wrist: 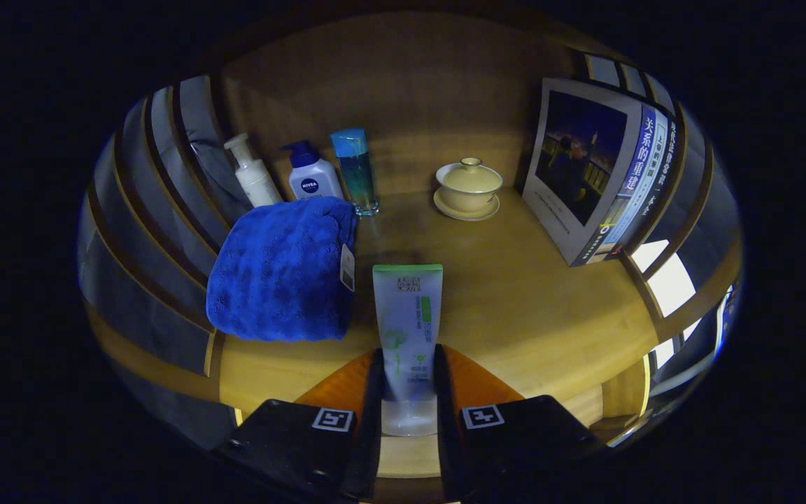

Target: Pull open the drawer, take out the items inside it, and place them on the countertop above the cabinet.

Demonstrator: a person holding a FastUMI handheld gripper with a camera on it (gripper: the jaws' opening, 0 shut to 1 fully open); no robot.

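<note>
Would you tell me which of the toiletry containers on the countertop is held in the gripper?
The white tube with the green end, clamped in the gripper; the three bottles stand far beyond, behind the blue towel.

two blocky fingers (368, 392), each bearing a square black-and-white marker, with small screws.

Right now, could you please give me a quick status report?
Gripper jaws shut on the tube, held over the countertop. Blue towel close beside the tube. Bottles and lidded cup further back.
</note>
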